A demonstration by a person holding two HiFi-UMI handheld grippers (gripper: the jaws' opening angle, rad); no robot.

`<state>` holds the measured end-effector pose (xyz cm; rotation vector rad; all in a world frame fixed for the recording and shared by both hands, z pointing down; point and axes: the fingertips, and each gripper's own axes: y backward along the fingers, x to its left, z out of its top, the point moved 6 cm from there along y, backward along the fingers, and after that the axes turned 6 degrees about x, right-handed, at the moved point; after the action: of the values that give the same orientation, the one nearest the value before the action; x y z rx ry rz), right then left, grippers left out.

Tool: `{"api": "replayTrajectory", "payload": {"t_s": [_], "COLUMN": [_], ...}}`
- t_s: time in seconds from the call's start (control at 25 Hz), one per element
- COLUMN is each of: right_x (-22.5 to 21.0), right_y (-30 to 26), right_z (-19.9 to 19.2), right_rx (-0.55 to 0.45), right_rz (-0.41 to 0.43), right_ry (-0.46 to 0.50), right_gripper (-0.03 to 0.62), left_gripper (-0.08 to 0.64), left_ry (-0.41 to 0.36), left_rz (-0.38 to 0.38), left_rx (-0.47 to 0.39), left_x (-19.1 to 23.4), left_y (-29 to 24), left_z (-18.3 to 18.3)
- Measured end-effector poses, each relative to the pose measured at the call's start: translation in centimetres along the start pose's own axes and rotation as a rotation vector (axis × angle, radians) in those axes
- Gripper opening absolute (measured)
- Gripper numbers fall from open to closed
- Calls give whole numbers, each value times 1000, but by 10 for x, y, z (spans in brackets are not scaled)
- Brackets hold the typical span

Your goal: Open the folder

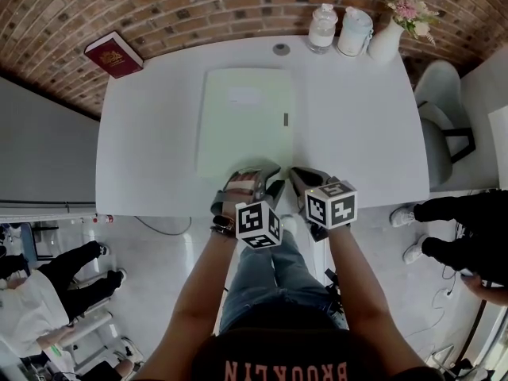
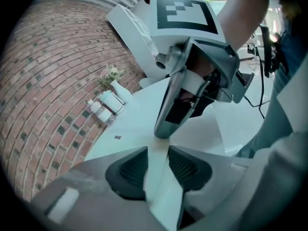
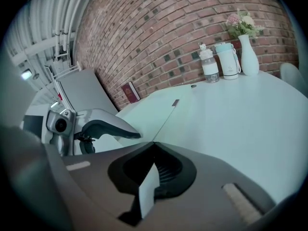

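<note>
So you've got the brick wall (image 1: 198, 6) at the back and a big white table (image 1: 151, 133) pushed up against it, with a pale chair (image 1: 441, 109) tucked in on the right side. The folder (image 1: 246, 125) is a pale green one, lying flat and closed in the middle of the table, its near edge close to the table's front edge. Both tongs are parked right at that near edge. The left gripper (image 1: 252, 175) is tilted over, and its pads (image 2: 130, 170) sit a fairly narrow gap apart with only pale surface showing between them, not clamped on anything as far as I can see. The right gripper (image 1: 298, 175) is at the folder's near right corner with its jaws pulled together so the tips meet. There's a pale sliver between its pads, no idea what it is. Smaller stuff: a dark red book (image 1: 113, 54) on the far left corner, then a white vase (image 1: 386, 40) with flowers, a tumbler (image 1: 354, 30) and a water bottle (image 1: 322, 27) lined up at the far right, and a little dark tab (image 1: 285, 118) on the folder's right edge.
</note>
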<state>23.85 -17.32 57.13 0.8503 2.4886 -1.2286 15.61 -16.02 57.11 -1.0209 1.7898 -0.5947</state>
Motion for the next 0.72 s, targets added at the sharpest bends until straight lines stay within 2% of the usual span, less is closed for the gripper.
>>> {"api": "replayTrajectory", "payload": {"t_s": [0.16, 0.28, 0.48, 0.72], "right_x": [-1, -1, -2, -3], "right_y": [0, 0, 0, -1], "right_z": [-1, -1, -1, -1], "right_rx": [-6, 3, 17, 32], "right_rz": [12, -1, -7, 1], "right_ry": [-28, -13, -9, -9], "right_gripper": [3, 3, 3, 3], "left_gripper": [118, 93, 51, 18], "left_ry": [-37, -30, 18, 142], "left_rz": [-5, -12, -28, -9], "left_rx": [-1, -16, -48, -102], "left_x": [-3, -1, 4, 15], "left_y": [1, 4, 10, 22], "left_z": [1, 2, 6, 7]}}
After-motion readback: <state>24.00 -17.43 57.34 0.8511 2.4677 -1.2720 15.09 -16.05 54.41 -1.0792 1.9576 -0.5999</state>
